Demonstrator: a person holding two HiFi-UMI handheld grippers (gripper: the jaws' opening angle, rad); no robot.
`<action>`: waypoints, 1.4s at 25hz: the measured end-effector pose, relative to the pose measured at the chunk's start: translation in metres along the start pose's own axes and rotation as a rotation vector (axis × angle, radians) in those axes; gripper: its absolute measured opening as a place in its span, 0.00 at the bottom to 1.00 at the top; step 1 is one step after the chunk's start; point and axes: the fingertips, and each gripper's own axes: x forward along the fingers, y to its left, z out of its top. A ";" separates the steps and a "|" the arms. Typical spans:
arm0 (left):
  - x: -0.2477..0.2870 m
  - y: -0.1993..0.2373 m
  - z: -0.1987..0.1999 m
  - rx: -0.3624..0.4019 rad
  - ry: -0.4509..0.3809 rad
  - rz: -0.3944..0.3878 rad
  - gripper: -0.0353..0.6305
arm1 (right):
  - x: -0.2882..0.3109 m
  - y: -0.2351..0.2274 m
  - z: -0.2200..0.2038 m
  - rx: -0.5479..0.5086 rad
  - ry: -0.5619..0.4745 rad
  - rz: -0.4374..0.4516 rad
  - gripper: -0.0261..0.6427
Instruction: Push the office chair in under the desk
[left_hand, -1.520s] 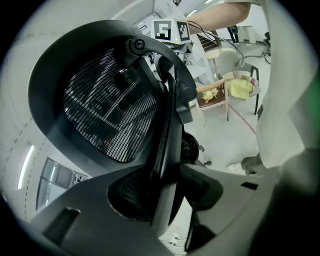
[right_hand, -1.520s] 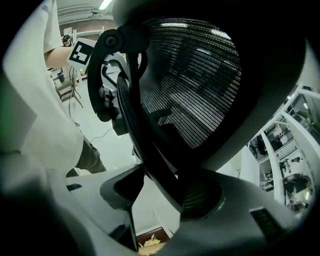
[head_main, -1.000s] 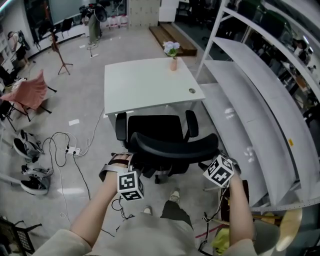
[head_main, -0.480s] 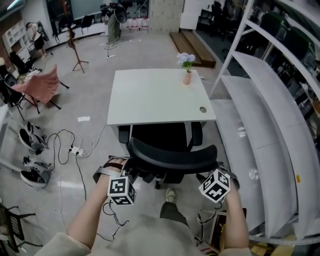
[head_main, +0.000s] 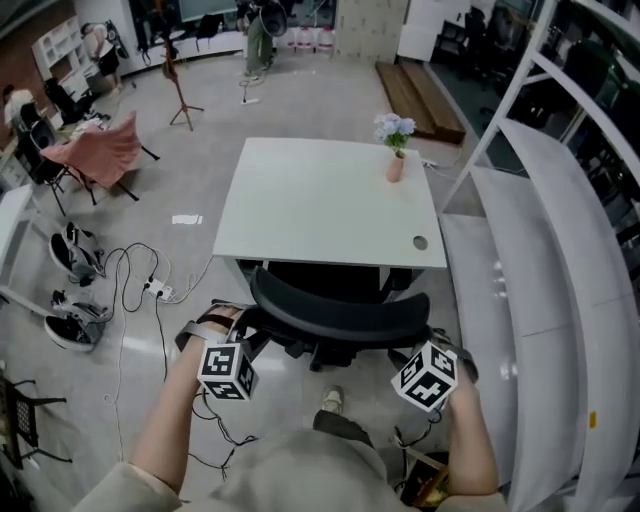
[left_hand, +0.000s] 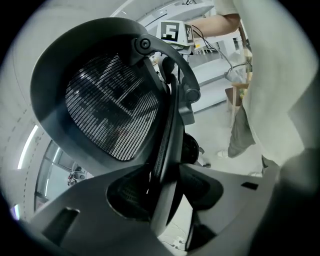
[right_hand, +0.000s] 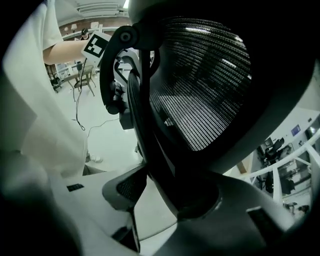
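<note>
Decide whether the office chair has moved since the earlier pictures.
Yes: the office chair has rolled toward the desk; its seat is now mostly under it.

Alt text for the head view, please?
From above: a black office chair, seat mostly under a white desk, its backrest gripped at each end by the left gripper and the right gripper, whose jaws just closed further. A flower vase stands on the desk.

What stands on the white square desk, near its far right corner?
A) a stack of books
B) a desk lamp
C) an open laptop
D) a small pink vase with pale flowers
D: the head view shows a small pink vase with pale flowers standing upright on the white square desk, close to its far right corner.
</note>
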 end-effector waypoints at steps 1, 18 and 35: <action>0.004 0.007 0.000 -0.002 0.004 0.008 0.33 | 0.003 -0.008 0.002 -0.011 -0.010 0.010 0.31; 0.072 0.096 0.001 -0.108 0.088 0.073 0.35 | 0.045 -0.121 0.023 -0.128 -0.156 0.077 0.28; 0.090 0.121 -0.002 -0.124 0.089 0.080 0.35 | 0.060 -0.153 0.031 -0.163 -0.184 0.082 0.28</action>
